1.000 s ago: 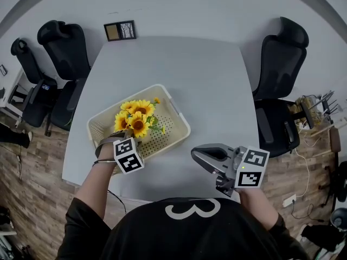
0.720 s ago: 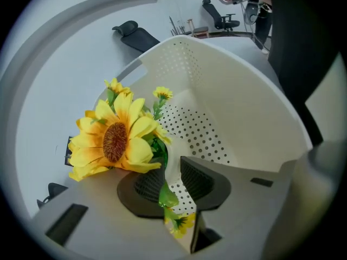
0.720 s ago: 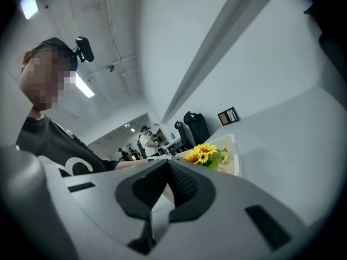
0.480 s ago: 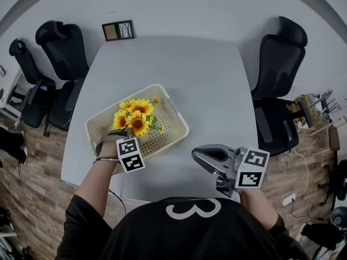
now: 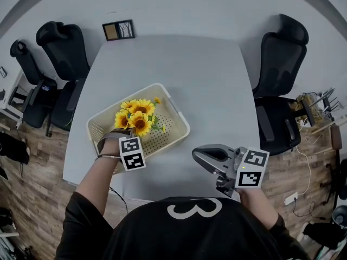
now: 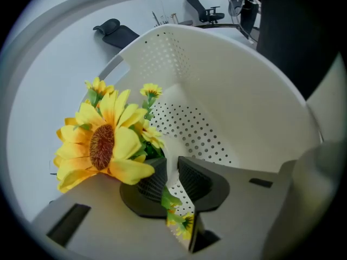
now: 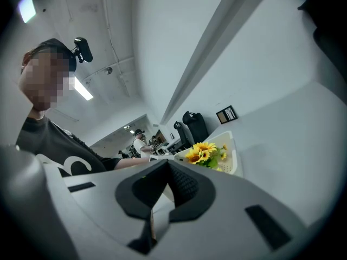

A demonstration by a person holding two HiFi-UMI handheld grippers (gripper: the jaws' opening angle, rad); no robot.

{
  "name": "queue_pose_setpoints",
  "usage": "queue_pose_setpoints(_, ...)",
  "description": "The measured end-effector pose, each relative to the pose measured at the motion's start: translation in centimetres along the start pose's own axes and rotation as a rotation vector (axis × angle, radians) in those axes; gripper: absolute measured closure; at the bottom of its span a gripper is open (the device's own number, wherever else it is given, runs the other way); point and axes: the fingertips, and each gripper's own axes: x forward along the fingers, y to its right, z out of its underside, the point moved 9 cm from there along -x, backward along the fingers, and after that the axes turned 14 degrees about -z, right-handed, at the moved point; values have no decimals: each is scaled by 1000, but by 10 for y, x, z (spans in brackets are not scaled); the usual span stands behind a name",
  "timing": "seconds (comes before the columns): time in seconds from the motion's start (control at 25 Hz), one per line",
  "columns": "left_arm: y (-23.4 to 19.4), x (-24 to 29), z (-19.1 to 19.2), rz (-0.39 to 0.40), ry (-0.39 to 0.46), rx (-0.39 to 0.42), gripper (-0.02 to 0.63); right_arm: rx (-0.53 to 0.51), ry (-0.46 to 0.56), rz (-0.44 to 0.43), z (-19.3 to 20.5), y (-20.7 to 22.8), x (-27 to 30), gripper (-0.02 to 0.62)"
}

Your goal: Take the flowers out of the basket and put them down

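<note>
A bunch of yellow sunflowers (image 5: 135,115) stands in the cream perforated basket (image 5: 173,110) on the white table. My left gripper (image 5: 127,134) reaches into the basket from the near side, under the blooms. In the left gripper view a large sunflower (image 6: 103,145) leans over the left pad. The left gripper (image 6: 172,169) is closing, with green leaves and a small bloom in the narrow gap between its pads. The basket wall (image 6: 233,102) curves behind. My right gripper (image 5: 198,156) hovers over the table's near edge. The right gripper (image 7: 168,167) is shut and holds nothing, with the flowers (image 7: 203,150) beyond it.
The white table (image 5: 200,75) carries only the basket. A framed picture (image 5: 119,30) lies on the floor beyond its far edge. Black office chairs stand at the left (image 5: 62,47) and the right (image 5: 282,47). Cables and clutter (image 5: 317,107) lie at the far right.
My left gripper has edged slightly right and further in under the flowers. The basket, flowers and right gripper have stayed put.
</note>
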Motion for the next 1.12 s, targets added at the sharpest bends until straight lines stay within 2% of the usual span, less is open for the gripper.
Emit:
queue_pose_setpoints(0.44,2,-1,2,-29,30,-58,532,3,-3,-13,7,-4,-1,588)
queue_pose_setpoints(0.8,2,-3,3,-59,15,-102,535,15,-8,-4,12,-11,-14,588)
queue_pose_setpoints(1.12,0,-5,2,-56,-2,-118,537,20,-2,19,12,-20,-32,588)
